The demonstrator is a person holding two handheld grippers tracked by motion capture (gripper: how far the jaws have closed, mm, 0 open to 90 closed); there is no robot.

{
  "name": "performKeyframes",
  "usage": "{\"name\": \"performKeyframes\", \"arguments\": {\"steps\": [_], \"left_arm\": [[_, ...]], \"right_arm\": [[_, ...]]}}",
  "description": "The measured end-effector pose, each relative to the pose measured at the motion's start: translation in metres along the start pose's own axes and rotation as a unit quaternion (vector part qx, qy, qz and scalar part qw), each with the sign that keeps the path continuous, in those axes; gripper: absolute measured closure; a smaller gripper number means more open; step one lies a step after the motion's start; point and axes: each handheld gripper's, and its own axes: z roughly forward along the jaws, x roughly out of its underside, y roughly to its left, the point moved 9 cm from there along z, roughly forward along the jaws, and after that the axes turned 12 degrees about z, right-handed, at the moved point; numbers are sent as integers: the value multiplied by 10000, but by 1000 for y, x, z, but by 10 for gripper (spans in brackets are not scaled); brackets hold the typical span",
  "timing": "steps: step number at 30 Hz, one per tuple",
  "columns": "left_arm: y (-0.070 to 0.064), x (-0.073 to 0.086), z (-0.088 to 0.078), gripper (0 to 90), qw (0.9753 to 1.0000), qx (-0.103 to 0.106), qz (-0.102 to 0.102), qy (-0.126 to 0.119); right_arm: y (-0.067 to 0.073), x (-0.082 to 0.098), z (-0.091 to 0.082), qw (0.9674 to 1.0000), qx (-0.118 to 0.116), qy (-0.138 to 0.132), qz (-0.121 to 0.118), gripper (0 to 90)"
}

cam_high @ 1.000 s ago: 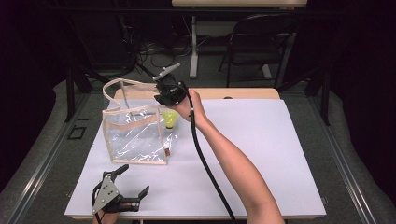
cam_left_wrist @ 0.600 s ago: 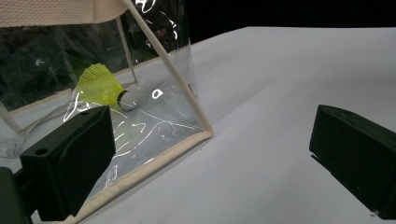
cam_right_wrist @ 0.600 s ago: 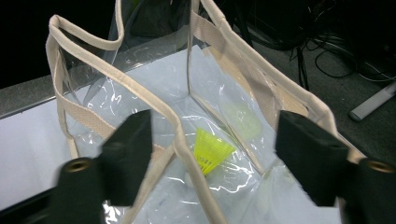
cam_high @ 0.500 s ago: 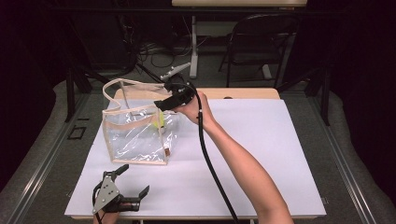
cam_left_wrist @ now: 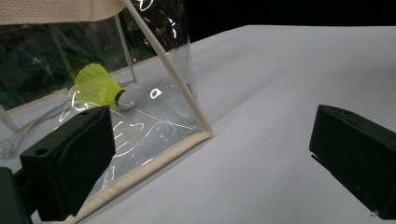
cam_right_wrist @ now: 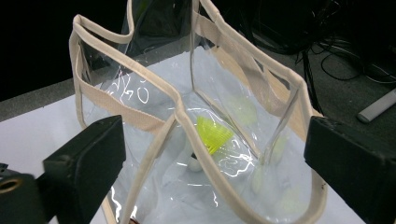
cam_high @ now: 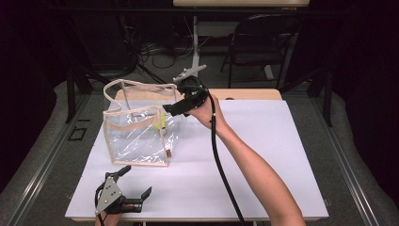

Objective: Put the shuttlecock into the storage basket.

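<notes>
a white table (cam_high: 263, 155) is bearing a clear bag (cam_high: 136, 134) standing upright, the right gripper (cam_high: 170, 112) is hovering at the bag's top edge with jaws that have just been opening and gripping nothing, the left gripper (cam_high: 136, 186) is resting in front of the bag, jaws apart, and a yellow shuttlecock (cam_right_wrist: 212, 135) is lying inside the bag.

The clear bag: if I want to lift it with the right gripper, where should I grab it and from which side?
Probably the beige handle strap arching over the clear bag. It stands free above the open top, a thin band that open jaws can straddle. Bring the right gripper down from above, one jaw on each face; its jaws have just been opening, with nothing between them.
</notes>
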Motion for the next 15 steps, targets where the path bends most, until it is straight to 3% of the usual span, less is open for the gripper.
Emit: {"name": "performKeyframes", "arguments": {"steps": [15], "left_arm": [[-1, 1, 0, 2, 10000, -6, -4, 0]], "right_arm": [[-14, 29, -27, 9999, 19, -152, 77, 0]]}}
